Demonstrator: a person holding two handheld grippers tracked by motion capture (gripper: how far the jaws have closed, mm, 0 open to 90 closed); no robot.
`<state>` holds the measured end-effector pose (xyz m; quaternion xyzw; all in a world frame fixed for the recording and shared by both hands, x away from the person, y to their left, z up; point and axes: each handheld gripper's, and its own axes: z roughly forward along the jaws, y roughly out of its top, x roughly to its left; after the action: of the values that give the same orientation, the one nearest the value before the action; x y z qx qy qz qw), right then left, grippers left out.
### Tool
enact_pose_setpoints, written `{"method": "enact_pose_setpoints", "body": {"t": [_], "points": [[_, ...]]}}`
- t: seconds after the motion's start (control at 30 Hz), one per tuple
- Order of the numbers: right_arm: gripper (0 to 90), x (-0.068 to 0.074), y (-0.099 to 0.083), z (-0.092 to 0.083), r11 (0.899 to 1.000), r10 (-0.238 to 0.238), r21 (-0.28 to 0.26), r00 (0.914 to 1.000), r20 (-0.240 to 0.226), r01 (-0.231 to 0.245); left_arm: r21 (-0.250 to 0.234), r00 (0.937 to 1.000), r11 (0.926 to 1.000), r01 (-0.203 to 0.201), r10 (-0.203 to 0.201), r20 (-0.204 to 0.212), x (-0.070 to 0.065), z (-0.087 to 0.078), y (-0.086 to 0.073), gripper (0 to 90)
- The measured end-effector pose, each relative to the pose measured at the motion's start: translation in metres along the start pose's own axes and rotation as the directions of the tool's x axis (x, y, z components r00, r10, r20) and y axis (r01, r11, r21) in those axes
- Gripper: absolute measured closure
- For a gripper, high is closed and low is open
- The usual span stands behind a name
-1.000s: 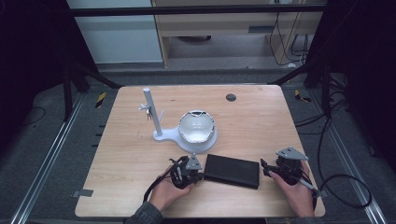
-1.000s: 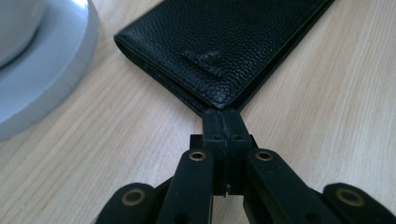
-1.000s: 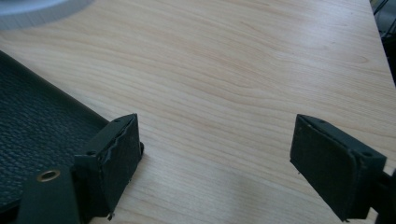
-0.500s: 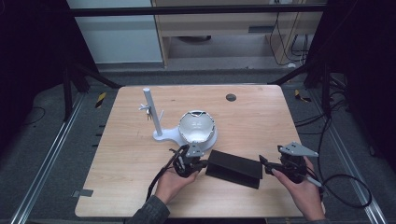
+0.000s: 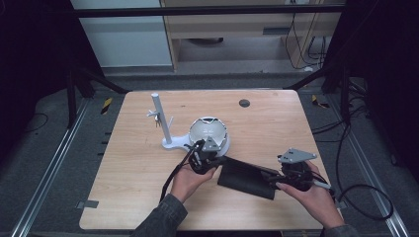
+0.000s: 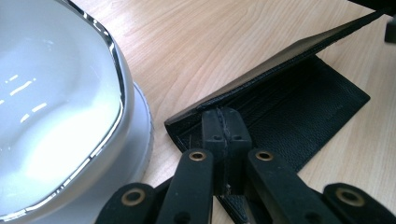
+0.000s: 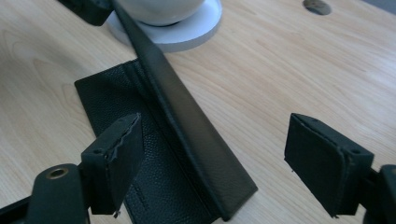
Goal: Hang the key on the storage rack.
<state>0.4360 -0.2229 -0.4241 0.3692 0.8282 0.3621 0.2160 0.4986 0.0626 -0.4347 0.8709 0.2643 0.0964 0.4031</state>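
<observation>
A black leather folding case [image 5: 247, 175] lies on the wooden table [image 5: 138, 163] near its front edge. My left gripper [image 5: 210, 160] is shut on the left corner of the case's upper flap [image 6: 289, 56] and holds it raised off the lower half [image 6: 303, 107]. In the left gripper view the jaws meet at the flap's edge [image 6: 222, 123]. My right gripper [image 5: 276, 180] stands open at the case's right end. In the right gripper view its two pads straddle the raised flap [image 7: 187, 116] without touching it, and the gripper [image 7: 210, 144] holds nothing.
A white domed object with a chrome rim [image 5: 209, 132] sits on a round white base [image 7: 177, 28] just behind the case, close to the left gripper. A white upright post [image 5: 160, 118] rises to its left. A dark round hole [image 5: 244, 103] marks the table's far side.
The left gripper has closed on the case's flap and lifted it, so the flat case now stands partly open and angled. The right gripper has moved in to the case's right end.
</observation>
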Motion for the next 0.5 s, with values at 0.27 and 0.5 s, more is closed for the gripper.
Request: {"method": "enact_pose_setpoints", "body": {"t": [0.27,0.5], "points": [[18.8,-0.004,0.007,0.011,0.996,-0.063,0.069,0.9978,-0.024,0.064,0.006,1.0,1.0,0.001,-0.001,-0.003,0.003,0.002,0.002,90.0],[19.6,-0.006,0.01,0.019,0.989,-0.094,0.115,0.9948,-0.039,0.098,0.001,1.0,1.0,0.009,-0.009,-0.001,0.003,0.002,0.002,90.0]]}}
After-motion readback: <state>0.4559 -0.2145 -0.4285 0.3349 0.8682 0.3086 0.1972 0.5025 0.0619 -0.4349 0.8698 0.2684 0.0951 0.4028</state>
